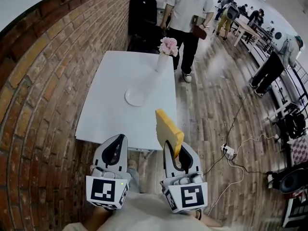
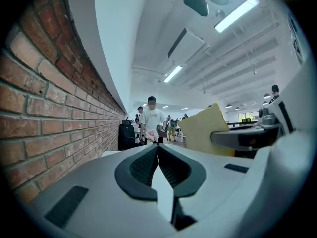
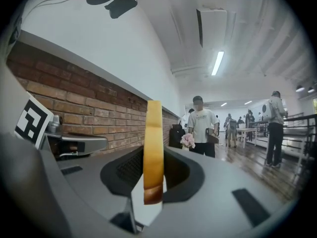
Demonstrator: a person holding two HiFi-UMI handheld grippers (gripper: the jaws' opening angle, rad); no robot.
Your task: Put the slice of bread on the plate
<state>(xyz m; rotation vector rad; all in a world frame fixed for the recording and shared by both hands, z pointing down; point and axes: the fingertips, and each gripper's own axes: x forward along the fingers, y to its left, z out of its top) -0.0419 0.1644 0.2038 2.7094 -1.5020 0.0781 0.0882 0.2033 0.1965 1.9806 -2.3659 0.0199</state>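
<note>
A yellow slice of bread (image 1: 168, 129) stands on edge, pinched low down in my right gripper (image 1: 172, 146), which is shut on it just short of the white table's near edge. The bread (image 3: 153, 133) shows edge-on between the dark pads of the right gripper (image 3: 152, 158). A round white plate (image 1: 136, 97) lies near the middle of the table (image 1: 110, 114), ahead and slightly left of the bread. My left gripper (image 1: 119, 137) is level beside the right one, its tips together and empty (image 2: 157, 147). The bread (image 2: 208, 130) also appears in the left gripper view.
A white vase of pink flowers (image 1: 163, 59) stands at the table's far right. A person (image 1: 187, 13) stands behind the table next to a black chair (image 1: 142, 13). A brick wall (image 1: 38, 90) runs along the left. A power strip and cables (image 1: 227, 151) lie on the wooden floor at right.
</note>
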